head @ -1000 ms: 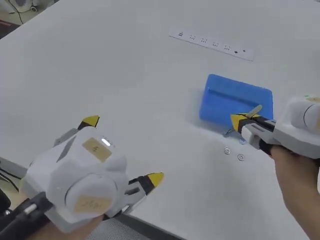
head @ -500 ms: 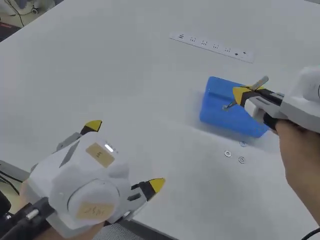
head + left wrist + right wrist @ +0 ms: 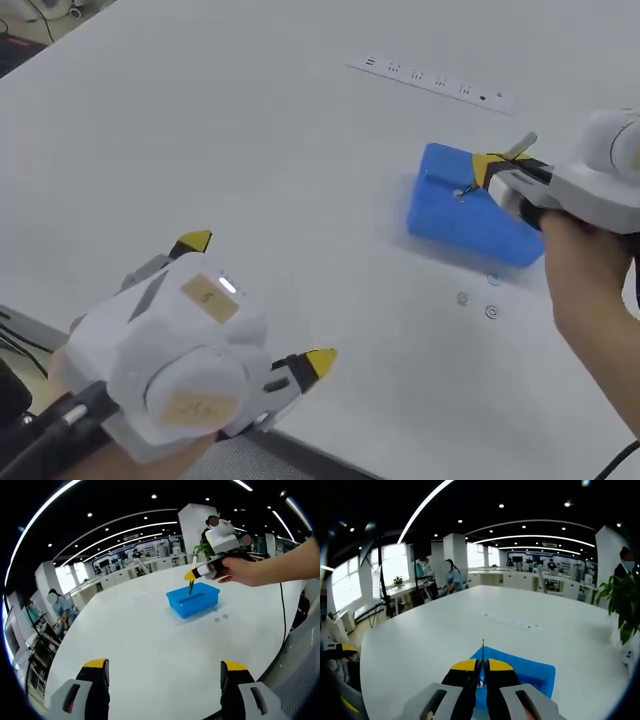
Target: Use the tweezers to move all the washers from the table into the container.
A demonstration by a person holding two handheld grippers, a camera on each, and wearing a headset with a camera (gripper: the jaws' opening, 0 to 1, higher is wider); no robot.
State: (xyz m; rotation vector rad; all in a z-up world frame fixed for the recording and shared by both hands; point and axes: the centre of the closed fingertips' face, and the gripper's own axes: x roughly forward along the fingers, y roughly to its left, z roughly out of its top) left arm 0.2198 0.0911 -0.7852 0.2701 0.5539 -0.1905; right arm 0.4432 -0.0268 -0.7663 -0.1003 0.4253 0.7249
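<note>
The right gripper (image 3: 497,170) is seen with its jaws drawn nearly together and clamped on the tweezers (image 3: 518,147), held in a person's hand (image 3: 580,275); in the right gripper view the same gripper (image 3: 481,667) is shown pinching the thin tweezers (image 3: 482,649) between its yellow tips. The tweezer points are held over the far part of the blue container (image 3: 465,220), and whether a washer is gripped in them cannot be told. The left gripper (image 3: 257,300) is held with its jaws spread wide and nothing between them, low above the near edge of the table (image 3: 250,140); in its own view the gripper (image 3: 165,665) is seen parted just as far, with the container (image 3: 193,601) well ahead. Three washers (image 3: 462,298) are left lying on the table just beside the container's near wall, close together. Broad bare white surface is found between the two grippers and to the left of the container; a white power strip (image 3: 432,82) is laid flat beyond it. The setting is a large open office with ceiling light strips, rows of desks and a potted plant (image 3: 622,600)
</note>
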